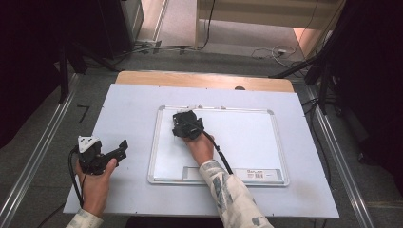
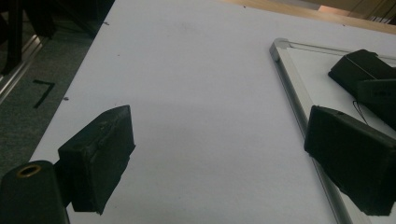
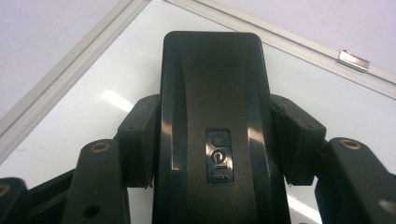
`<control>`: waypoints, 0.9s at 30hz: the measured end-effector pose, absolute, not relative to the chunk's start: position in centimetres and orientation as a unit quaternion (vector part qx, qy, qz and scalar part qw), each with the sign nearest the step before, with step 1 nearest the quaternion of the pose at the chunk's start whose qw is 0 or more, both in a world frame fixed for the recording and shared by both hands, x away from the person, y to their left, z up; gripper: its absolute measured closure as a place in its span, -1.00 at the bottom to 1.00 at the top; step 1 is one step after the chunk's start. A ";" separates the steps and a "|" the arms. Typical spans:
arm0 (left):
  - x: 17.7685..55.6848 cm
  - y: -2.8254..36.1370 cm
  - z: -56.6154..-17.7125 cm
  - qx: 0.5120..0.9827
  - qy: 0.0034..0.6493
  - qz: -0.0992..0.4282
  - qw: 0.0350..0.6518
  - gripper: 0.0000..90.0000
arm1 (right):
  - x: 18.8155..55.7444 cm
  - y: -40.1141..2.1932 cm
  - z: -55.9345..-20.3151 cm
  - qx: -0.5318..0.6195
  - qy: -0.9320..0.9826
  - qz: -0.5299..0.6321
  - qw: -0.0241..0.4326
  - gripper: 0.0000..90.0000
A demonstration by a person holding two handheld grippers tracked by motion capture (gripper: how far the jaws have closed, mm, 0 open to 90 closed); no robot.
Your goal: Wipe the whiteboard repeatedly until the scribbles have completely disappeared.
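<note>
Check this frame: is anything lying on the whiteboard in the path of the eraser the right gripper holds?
Nothing visible does. The right gripper clamps the black eraser near the whiteboard's far left corner; the board surface looks bare.

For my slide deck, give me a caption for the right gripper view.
Right tool shut on a black eraser over the whiteboard, near its frame corner.

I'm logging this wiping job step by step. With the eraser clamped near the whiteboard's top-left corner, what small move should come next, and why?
Probably sweep the right gripper, shut on the black eraser, rightward along the top edge. The eraser sits near the top-left corner of the whiteboard, with most of the surface lying to its right. The left gripper idles open beside the board.
</note>
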State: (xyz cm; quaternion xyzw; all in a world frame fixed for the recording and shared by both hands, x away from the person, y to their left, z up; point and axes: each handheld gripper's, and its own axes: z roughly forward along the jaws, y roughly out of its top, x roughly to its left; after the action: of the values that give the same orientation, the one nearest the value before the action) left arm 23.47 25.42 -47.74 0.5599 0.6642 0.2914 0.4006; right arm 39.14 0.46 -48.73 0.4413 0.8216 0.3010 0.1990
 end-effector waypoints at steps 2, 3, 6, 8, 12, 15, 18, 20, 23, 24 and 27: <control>23.5 25.4 -47.7 0.560 0.664 0.291 0.400 -0.80 | 38.9 0.8 -48.7 0.437 0.824 0.302 0.198 -0.15; 23.5 25.4 -47.7 0.560 0.664 0.291 0.400 -0.80 | 38.7 1.0 -48.7 0.434 0.826 0.302 0.197 -0.15; 23.5 25.4 -47.7 0.560 0.664 0.291 0.400 -0.80 | 38.3 1.7 -48.8 0.426 0.830 0.303 0.194 -0.15; 23.5 25.4 -47.7 0.560 0.664 0.292 0.400 -0.80 | 37.9 2.3 -48.8 0.421 0.833 0.304 0.193 -0.15; 23.5 25.4 -47.7 0.560 0.664 0.291 0.401 -0.80 | 37.4 3.1 -48.8 0.414 0.837 0.305 0.187 -0.15; 23.5 25.4 -47.7 0.560 0.665 0.290 0.401 -0.80 | 36.9 3.8 -48.8 0.409 0.839 0.309 0.182 -0.15; 23.5 25.5 -47.7 0.560 0.664 0.291 0.401 -0.80 | 36.6 4.2 -48.8 0.402 0.842 0.309 0.183 -0.15; 23.4 25.5 -47.7 0.559 0.664 0.291 0.403 -0.80 | 36.8 4.0 -48.8 0.398 0.845 0.312 0.177 -0.15; 23.3 25.7 -47.7 0.556 0.667 0.290 0.402 -0.80 | 37.3 3.7 -48.8 0.400 0.843 0.310 0.182 -0.15; 23.3 25.7 -47.7 0.557 0.666 0.290 0.402 -0.80 | 37.6 3.5 -48.8 0.402 0.842 0.309 0.183 -0.15; 23.2 25.9 -47.8 0.556 0.667 0.291 0.402 -0.80 | 38.5 2.7 -48.7 0.412 0.838 0.305 0.188 -0.15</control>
State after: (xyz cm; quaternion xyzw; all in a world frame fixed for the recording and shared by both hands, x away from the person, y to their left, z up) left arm 23.19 25.85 -47.75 0.5558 0.6668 0.2908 0.4024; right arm 38.47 2.71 -48.74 0.4118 0.8378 0.3054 0.1878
